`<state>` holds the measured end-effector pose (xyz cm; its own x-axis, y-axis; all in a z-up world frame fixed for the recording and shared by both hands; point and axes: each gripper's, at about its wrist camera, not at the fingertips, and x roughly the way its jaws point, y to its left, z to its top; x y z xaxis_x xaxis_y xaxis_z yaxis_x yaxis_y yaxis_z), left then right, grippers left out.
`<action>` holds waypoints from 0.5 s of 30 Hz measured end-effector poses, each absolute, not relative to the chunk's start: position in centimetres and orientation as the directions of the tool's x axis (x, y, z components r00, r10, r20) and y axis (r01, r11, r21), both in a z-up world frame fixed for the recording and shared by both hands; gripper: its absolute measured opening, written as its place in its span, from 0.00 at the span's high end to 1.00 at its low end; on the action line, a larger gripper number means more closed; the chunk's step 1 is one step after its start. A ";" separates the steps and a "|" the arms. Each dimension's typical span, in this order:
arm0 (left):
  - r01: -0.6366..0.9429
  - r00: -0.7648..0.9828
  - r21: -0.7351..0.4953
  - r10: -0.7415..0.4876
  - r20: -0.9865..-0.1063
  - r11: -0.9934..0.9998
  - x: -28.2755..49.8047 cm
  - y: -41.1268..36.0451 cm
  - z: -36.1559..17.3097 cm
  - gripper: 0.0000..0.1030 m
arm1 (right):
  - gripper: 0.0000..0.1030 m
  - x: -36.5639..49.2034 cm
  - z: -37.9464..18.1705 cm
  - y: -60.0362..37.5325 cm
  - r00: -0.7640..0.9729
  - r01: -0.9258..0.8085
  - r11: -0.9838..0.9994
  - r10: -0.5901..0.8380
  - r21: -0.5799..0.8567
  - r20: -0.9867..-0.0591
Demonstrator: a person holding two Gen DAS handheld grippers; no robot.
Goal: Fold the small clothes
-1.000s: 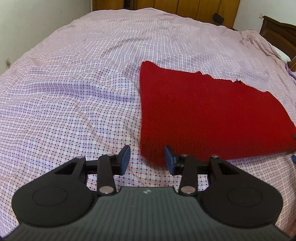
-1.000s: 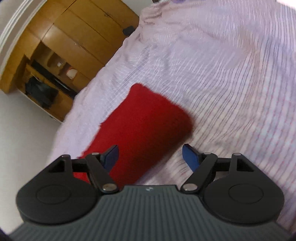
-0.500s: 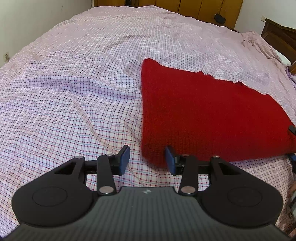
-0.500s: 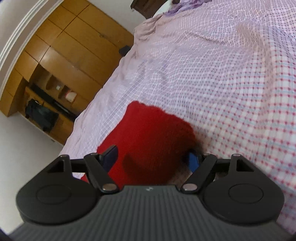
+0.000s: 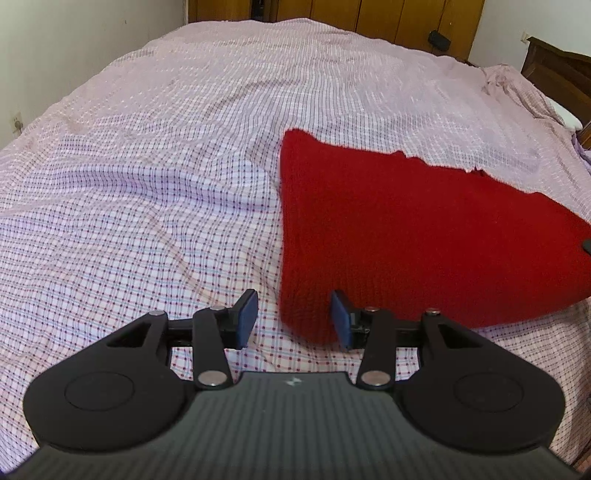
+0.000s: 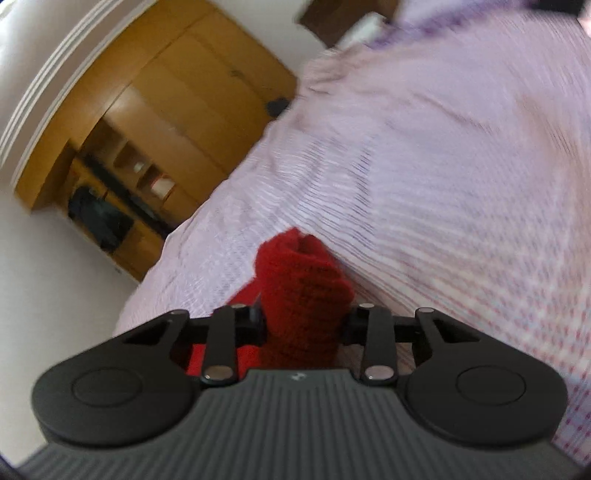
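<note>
Fingers of the right gripper (image 6: 303, 325), apart half a second ago, now pinch the red knit cloth (image 5: 424, 236) — its right corner bunches up. Left gripper (image 5: 293, 319) waits wide at the near-left corner on the bed (image 5: 147, 166); a fold seems underway.

- A bed covered by a pink-and-white checked bedsheet (image 5: 155, 192) with fine dark lines, rumpled into soft creases across the middle.
- Wooden wardrobe doors (image 5: 391, 18) in a warm honey tone stand beyond the far end of the bed.
- A small black object (image 5: 439, 38) is mounted on those doors.
- A dark wooden headboard (image 5: 561, 74) rises at the bed's far right corner.
- In the right wrist view, blurred open wooden shelving (image 6: 122, 184) holds dark items and a small white-and-red object.
- A white wall (image 5: 74, 48) borders the bed's left side.
</note>
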<state>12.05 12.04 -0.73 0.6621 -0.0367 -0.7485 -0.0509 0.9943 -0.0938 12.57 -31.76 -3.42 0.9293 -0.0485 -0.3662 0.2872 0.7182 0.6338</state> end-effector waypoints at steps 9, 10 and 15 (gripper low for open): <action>-0.059 0.695 -0.073 -0.011 -0.719 0.996 11.8 13.9 1.3 0.52 | 0.66 15.0 4.1 -25.7 0.958 0.116 0.909 0.004 0.401 -0.287; -0.063 0.698 -0.068 -0.005 -0.716 0.996 11.8 14.3 1.5 0.52 | 0.66 15.1 4.8 -24.7 0.961 0.091 0.924 0.016 0.372 -0.276; -0.084 0.705 -0.043 0.029 -0.708 0.995 11.6 16.3 2.2 0.52 | 0.66 16.2 6.8 -19.3 0.963 -0.057 0.965 0.121 0.256 -0.243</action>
<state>11.62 16.26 2.19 0.7054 0.0293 -0.7082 -0.0845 0.9955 -0.0429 16.19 -19.30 6.75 0.9626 0.1210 -0.2426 -0.0568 0.9651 0.2556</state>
